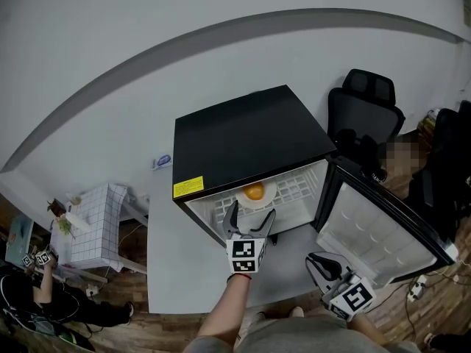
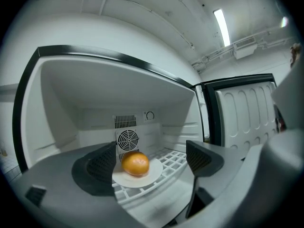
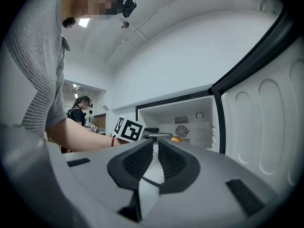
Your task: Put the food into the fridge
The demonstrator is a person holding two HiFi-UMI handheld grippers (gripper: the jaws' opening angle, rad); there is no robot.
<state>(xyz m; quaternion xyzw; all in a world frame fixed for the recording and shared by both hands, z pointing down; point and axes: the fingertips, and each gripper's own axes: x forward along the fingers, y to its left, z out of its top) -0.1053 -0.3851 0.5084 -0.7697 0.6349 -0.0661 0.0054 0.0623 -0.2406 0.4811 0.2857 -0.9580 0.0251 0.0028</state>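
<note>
The black fridge point(image 1: 250, 134) stands on a pale grey desk point(image 1: 176, 271), close to its far edge. Its door point(image 1: 375, 234) is swung wide open to the right. Inside, a white plate point(image 1: 271, 191) lies flat on the white wire shelf point(image 2: 173, 160), near the shelf's front edge. One orange point(image 1: 254, 192) sits on the middle of the plate. The orange is almost round, a little wider than it is high, so I cannot give it a clear direction. Behind it, a round fan grille point(image 2: 127, 139) is in the back wall.

The left gripper point(image 1: 252, 212) is held level at the fridge's opening, with its jaws spread wide. The plate shows between them, further in, and they touch nothing. The right gripper point(image 1: 318, 259) waits lower, near the open door. Its jaws are drawn together to a thin slit and have hold of nothing.

The floor around the desk is wood. A black office chair point(image 1: 364, 112) stands behind the fridge by the white wall, and a small table with a white grid pattern point(image 1: 99, 226) is off to the left.
</note>
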